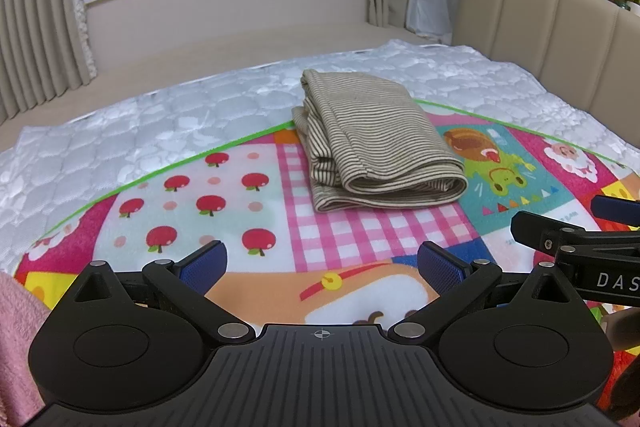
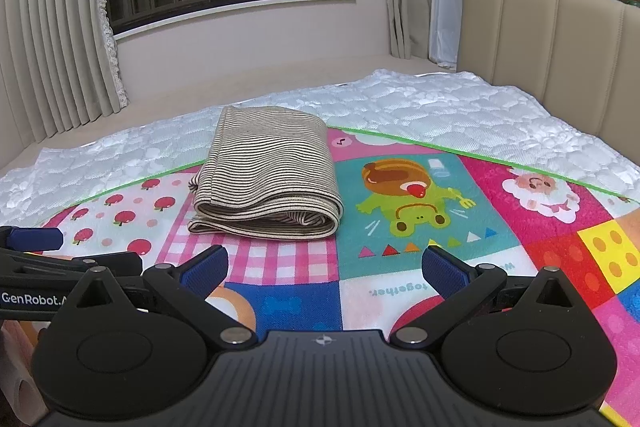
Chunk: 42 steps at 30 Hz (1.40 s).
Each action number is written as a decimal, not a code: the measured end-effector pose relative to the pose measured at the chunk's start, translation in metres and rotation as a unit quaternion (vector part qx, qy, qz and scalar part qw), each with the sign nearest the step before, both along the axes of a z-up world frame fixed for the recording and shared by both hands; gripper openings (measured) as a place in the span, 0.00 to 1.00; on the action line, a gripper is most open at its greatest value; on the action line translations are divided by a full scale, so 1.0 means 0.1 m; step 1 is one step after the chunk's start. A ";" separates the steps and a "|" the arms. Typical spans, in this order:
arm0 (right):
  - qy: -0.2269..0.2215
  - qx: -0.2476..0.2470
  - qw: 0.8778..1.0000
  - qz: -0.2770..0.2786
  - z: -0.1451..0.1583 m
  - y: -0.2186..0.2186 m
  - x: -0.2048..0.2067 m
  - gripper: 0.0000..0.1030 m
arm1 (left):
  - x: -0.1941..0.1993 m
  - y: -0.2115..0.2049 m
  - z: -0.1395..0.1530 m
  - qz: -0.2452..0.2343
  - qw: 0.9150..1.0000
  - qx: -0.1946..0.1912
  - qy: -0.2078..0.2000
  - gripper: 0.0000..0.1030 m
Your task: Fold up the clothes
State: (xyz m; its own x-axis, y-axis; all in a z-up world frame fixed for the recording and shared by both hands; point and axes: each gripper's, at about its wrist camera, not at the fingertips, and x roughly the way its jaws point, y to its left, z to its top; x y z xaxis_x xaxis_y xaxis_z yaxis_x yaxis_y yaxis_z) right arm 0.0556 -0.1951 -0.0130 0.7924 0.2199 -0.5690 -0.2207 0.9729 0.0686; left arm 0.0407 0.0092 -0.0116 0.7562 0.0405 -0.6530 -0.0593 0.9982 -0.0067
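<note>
Both tools hang spread wide and empty over the mat (image 1: 348, 239), left tool (image 1: 322, 263) and right tool (image 2: 324, 269) side by side, neither touching cloth. Straight ahead lies the striped garment (image 1: 372, 143), already folded into a thick bundle, straddling the mat's green edge and the white quilt (image 1: 160, 111). From the left tool it sits ahead and slightly right; from the right tool, ahead and left (image 2: 268, 175). So it's between them, about equally near. Its long axis runs away from the tools, rolled fold end facing them.
</note>
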 end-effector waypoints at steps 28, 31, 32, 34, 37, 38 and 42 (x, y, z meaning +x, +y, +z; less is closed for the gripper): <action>0.003 -0.003 1.000 0.004 -0.02 0.00 0.02 1.00 | 0.01 0.00 -0.01 0.002 1.000 0.001 0.009 1.00; 0.003 -0.003 1.000 0.004 -0.02 0.00 0.02 1.00 | 0.01 0.00 -0.01 0.002 1.000 0.001 0.009 1.00; 0.003 -0.003 1.000 0.004 -0.02 0.00 0.02 1.00 | 0.01 0.00 -0.01 0.002 1.000 0.001 0.009 1.00; 0.003 -0.003 1.000 0.004 -0.02 0.00 0.02 1.00 | 0.01 0.00 -0.01 0.002 1.000 0.001 0.009 1.00; 0.003 -0.003 1.000 0.004 -0.02 0.00 0.02 1.00 | 0.01 0.00 -0.01 0.002 1.000 0.001 0.009 1.00; 0.003 -0.003 1.000 0.004 -0.02 0.00 0.02 1.00 | 0.01 0.00 -0.01 0.002 1.000 0.001 0.009 1.00; 0.003 -0.003 1.000 0.004 -0.02 0.00 0.02 1.00 | 0.01 -0.01 -0.01 0.003 1.000 0.001 0.009 1.00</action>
